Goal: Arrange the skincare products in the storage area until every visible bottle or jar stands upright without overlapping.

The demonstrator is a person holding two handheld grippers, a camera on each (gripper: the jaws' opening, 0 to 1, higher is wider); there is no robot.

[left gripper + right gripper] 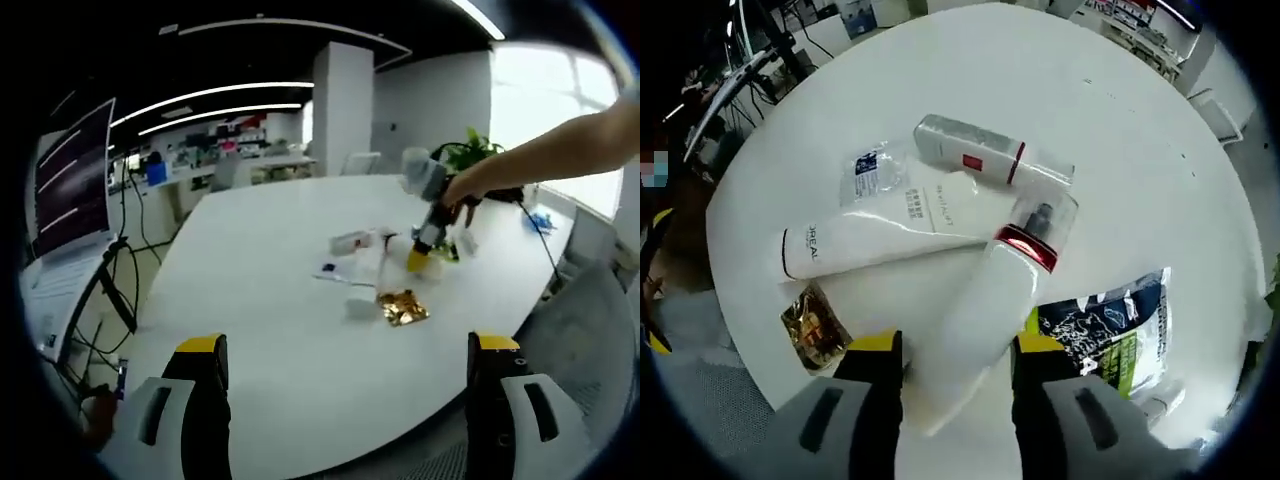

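Observation:
On the round white table [1120,130] lies a heap of skincare products. A white bottle [985,300] with a red ring and clear cap lies tilted across a white tube [880,240]. Its base sits between the jaws of my right gripper [958,365], which press on both of its sides. Behind it a silver-white bottle [975,152] with a red band lies on its side. In the left gripper view, a person's arm holds the right gripper [418,258] down on the heap [365,243]. My left gripper [345,350] hovers open, well short of the products.
A gold packet [812,325] lies by the tube, also seen as the gold packet [402,307]. A clear-blue sachet [870,175] and a dark-green pouch [1110,325] flank the heap. A grey chair [590,330], a plant [470,150] and a monitor [70,180] surround the table.

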